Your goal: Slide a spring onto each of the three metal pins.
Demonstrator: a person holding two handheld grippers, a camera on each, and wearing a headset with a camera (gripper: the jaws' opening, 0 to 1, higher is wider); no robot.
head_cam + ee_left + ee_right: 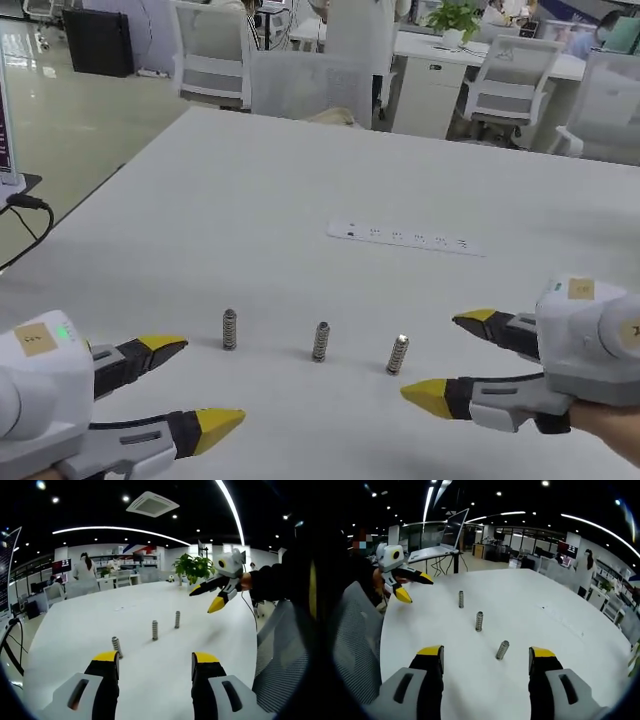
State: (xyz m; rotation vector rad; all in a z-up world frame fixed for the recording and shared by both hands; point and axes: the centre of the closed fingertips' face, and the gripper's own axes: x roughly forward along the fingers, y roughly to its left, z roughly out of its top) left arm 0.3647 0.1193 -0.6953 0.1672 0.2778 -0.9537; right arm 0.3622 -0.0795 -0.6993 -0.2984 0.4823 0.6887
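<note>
Three metal pins stand in a row on the white table, each with a spring around it: the left one [230,329], the middle one [321,342] and the right one [398,354]. My left gripper [190,385] is open at the lower left, nothing between its yellow-tipped fingers. My right gripper [448,357] is open at the lower right, just right of the right pin. In the left gripper view the pins [154,630] lie ahead of the open gripper [156,659]. In the right gripper view the nearest pin [502,650] leans between the open gripper [486,654] fingers' line.
A white power strip [405,238] lies flat on the table behind the pins. A black cable [25,215] runs off the table's left edge. Office chairs [510,75] and desks stand beyond the far edge. The table [250,200] surface is broad and white.
</note>
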